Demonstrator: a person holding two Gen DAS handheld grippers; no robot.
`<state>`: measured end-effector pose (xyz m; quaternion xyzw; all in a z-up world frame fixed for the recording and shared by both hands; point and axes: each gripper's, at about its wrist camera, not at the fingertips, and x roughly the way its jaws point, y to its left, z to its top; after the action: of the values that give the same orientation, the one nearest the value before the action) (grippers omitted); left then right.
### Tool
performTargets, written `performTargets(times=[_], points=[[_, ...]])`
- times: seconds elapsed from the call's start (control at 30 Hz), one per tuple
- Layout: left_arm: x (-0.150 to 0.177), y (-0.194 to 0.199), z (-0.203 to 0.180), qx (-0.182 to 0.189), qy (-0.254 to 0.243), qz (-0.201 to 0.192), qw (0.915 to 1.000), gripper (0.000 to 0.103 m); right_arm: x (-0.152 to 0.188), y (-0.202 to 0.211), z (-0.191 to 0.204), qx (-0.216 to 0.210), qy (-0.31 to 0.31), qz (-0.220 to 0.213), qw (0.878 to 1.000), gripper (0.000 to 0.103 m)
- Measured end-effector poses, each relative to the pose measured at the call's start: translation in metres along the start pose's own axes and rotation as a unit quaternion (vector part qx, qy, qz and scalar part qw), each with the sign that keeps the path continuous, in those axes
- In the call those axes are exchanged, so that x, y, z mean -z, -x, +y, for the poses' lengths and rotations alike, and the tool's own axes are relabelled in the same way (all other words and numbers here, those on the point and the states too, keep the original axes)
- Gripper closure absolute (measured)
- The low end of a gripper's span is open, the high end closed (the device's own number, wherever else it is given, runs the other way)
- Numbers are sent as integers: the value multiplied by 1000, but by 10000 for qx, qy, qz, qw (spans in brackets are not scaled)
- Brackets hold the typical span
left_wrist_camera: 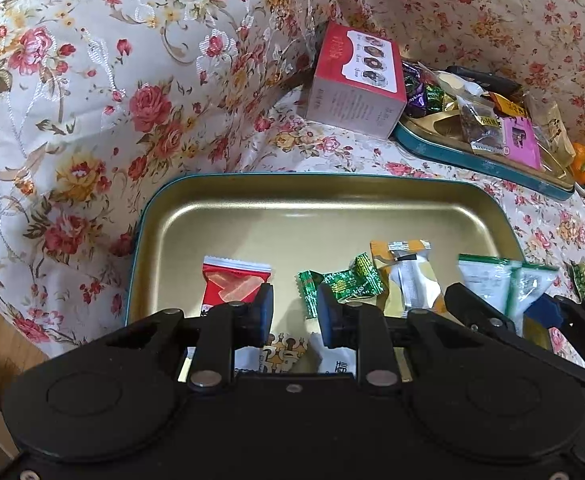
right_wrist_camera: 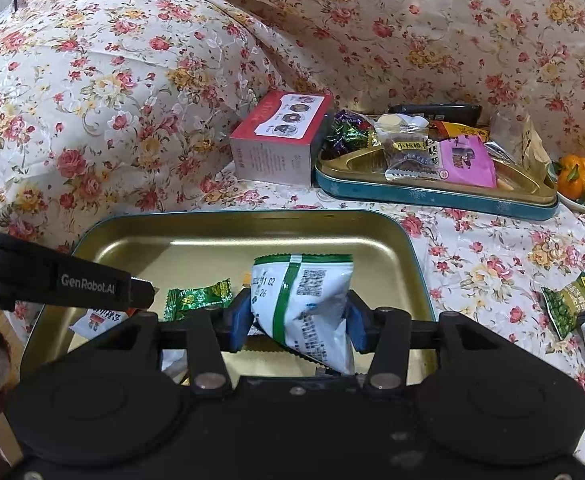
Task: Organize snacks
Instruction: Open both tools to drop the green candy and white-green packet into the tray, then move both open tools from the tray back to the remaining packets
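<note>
A: How far is the sorting going?

B: About halfway, I think. The right gripper (right_wrist_camera: 298, 322) is holding a white-green packet (right_wrist_camera: 304, 308) between its fingers, over the gold tray (left_wrist_camera: 252, 216). Ahead of the left gripper (left_wrist_camera: 294, 308), whose fingers are standing narrowly apart with nothing between them, a red packet (left_wrist_camera: 232, 286), a green candy (left_wrist_camera: 344, 280) and a yellow packet (left_wrist_camera: 408, 276) are already lying in the tray.

A: And what is remaining?

B: Right of the right fingers, a green pea packet (right_wrist_camera: 570, 304) is still waiting on the floral cloth (right_wrist_camera: 492, 260). The far tin (right_wrist_camera: 432, 196) is also holding mixed snacks.
</note>
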<state>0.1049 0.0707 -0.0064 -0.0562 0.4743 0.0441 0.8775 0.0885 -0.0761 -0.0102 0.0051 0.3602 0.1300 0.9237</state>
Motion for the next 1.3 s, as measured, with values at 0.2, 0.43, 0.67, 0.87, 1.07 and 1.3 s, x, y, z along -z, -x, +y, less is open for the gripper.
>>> performTargets(times=[0.2, 0.43, 0.67, 0.87, 1.07, 1.3], points=[[0, 1, 0, -20, 4, 0, 10000, 70, -1, 5, -1, -22, -2, -120, 9999, 48], [5, 1, -1, -137, -23, 15, 9999, 70, 3, 18, -3, 20, -130, -197, 9997, 48], [5, 8, -8, -166, -128, -87, 9997, 70, 12, 37, -10, 83, -268, -210, 9994, 48], [8, 19, -21, -143, -345, -237, 9990, 70, 22, 56, -17, 186, -338, -250, 9989, 48], [16, 26, -41, -69, -624, -306, 9976, 70, 39, 75, -34, 330, -378, -202, 9985, 48], [35, 37, -77, 92, -1191, -370, 9921, 70, 66, 102, -71, 624, -596, -147, 9962, 48]])
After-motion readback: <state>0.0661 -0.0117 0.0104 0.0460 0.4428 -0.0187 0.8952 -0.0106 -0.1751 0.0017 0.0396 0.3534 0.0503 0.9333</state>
